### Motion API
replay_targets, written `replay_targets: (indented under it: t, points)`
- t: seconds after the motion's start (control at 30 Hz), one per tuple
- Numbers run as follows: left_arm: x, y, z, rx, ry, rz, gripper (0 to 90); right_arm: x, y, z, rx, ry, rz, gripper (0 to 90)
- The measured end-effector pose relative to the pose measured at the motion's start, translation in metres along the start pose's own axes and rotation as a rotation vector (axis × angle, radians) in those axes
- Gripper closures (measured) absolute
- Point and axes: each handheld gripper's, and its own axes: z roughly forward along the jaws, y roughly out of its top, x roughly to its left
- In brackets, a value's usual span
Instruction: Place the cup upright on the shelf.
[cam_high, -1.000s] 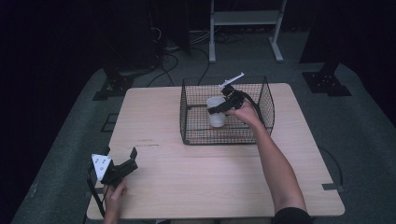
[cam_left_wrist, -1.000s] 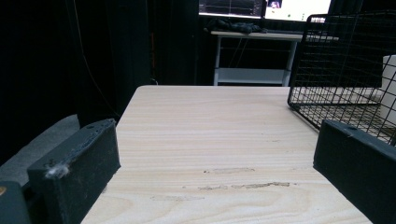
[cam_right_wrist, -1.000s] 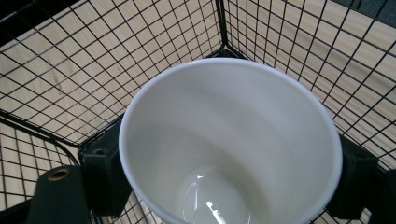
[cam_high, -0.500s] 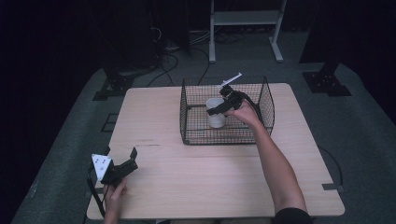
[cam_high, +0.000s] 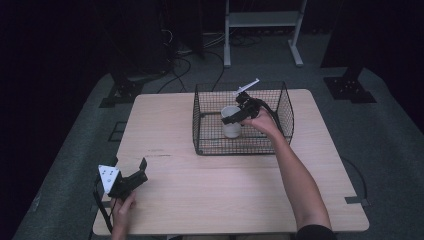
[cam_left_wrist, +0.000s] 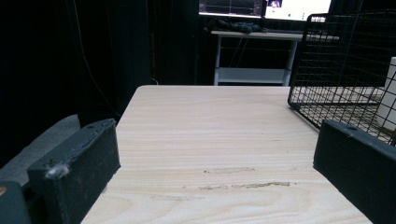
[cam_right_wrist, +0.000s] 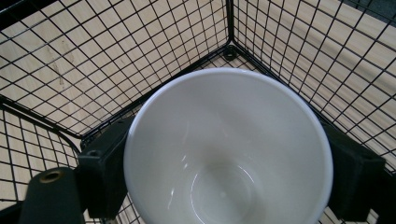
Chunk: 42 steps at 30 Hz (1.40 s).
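Right arm reaches forward toward one o'clock, the right gripper (cam_high: 235, 118) tipped steeply down, jaws spread wide. Left hand (cam_high: 121, 207) sits low at seven o'clock, the left gripper (cam_high: 142, 169) level, jaws parted, aimed toward two o'clock.

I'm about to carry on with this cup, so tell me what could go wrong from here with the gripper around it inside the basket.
1. The right gripper clamps the smooth white cup from outside, one jaw on each side; it might slip or tilt when lifted.
2. The wire basket walls stand close around it, so the cup or gripper could catch the mesh or rim and drag the basket across the table.
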Motion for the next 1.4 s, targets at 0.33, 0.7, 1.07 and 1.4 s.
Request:
replay_targets:
  t: [0.33,0.7,1.07,1.4]
  points:
    - [0.0,0.0,0.0,0.001,0.002,0.001,0.0,0.004,0.001,-0.003,0.004,0.002,-0.015,15.7]
    - [0.0,0.0,0.0,0.001,0.001,0.004,0.0,0.004,0.005,-0.021,-0.083,0.003,0.011,12.8]
    - [-0.001,0.0,0.0,-0.002,-0.001,0.006,0.0,0.013,0.006,-0.046,-0.158,0.018,0.014,12.8]
    - [-0.001,0.0,0.0,0.001,0.002,0.004,0.0,0.023,-0.002,-0.064,-0.202,0.048,0.009,12.7]
